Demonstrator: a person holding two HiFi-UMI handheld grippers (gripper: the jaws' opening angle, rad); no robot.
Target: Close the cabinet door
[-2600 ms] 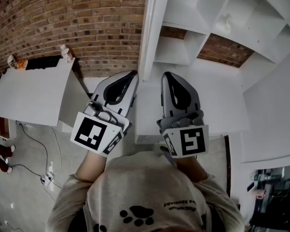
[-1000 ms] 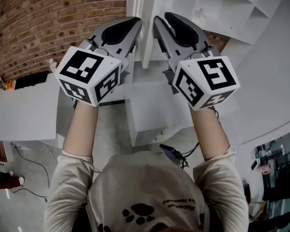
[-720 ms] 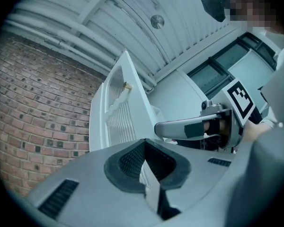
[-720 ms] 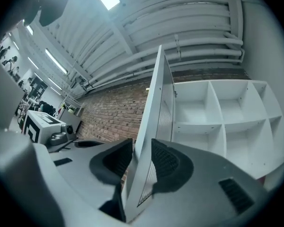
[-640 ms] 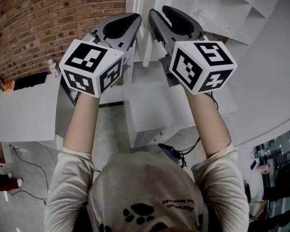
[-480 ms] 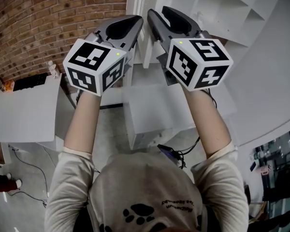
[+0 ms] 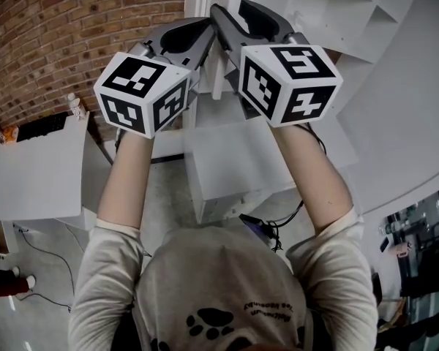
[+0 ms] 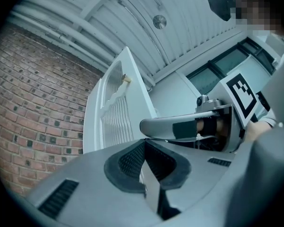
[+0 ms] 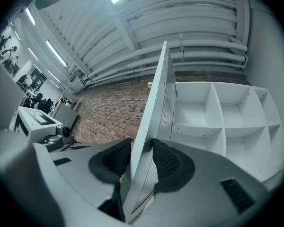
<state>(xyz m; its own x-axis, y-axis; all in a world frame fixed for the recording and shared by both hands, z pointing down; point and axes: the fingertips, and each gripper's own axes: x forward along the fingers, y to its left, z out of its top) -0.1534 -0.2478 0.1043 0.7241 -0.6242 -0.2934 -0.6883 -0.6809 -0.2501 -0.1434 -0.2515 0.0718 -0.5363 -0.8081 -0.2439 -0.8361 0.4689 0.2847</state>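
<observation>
Cabinet door (image 9: 157, 98) stood open, shelves (image 9: 227, 122) exposed; closing remained. Right gripper (image 9: 141, 143) jaws just widened astride door edge, unpressed; left gripper (image 8: 145, 144) closed, empty.

The left hand-held gripper (image 7: 205, 26) and right hand-held gripper (image 7: 221, 14) have smooth grey shells with dark ribbed pads (image 9: 166, 163). Each carries a white cube (image 7: 141, 93) printed with black square markers. The person wears a pale top (image 7: 219, 276) with sleeves (image 7: 106, 269) cuffed near the elbows and a dark paw print (image 7: 208, 320), with lettering just beside it.

White table (image 7: 29, 178): bottle (image 7: 74, 106), black object (image 7: 47, 124) at edge.
</observation>
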